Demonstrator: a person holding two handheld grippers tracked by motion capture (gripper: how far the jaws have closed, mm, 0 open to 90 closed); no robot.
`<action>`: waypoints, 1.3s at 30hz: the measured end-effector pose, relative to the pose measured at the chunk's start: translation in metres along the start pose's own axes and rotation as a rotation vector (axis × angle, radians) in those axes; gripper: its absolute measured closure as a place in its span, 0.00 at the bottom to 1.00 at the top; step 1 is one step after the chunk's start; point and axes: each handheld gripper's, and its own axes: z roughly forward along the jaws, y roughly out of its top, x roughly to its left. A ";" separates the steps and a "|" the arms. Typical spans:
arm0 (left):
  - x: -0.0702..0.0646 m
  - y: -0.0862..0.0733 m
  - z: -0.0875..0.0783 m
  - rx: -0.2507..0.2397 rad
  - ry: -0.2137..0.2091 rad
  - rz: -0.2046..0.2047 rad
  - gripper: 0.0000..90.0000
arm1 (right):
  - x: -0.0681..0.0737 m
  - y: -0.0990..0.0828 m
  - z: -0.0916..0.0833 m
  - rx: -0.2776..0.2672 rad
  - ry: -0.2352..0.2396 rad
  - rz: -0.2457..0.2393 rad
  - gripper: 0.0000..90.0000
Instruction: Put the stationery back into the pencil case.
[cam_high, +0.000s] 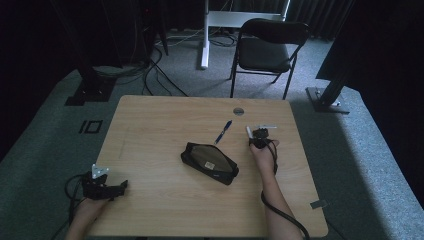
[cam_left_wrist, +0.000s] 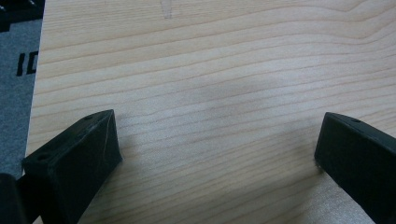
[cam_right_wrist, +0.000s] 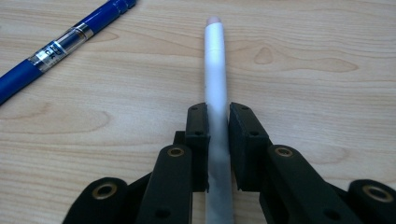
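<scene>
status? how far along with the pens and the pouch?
Done: nothing visibly in the black pouch yet. In hand: right gripper is shut on the white pen. Left: blue pen lies on the table; left gripper open, idle.

High view overlooks table (cam_high: 150, 150), gripper views close above it, sharing tabletop
</scene>
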 end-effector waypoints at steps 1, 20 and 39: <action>0.000 0.000 0.000 0.000 0.000 0.000 0.00 | -0.001 0.000 -0.002 -0.004 0.000 -0.003 0.87; 0.000 0.000 0.000 0.000 0.000 0.000 0.00 | -0.003 0.011 -0.035 -0.066 0.055 -0.040 0.87; 0.000 0.000 0.000 -0.001 0.000 -0.001 0.00 | 0.017 0.025 -0.060 -0.101 0.143 -0.105 0.87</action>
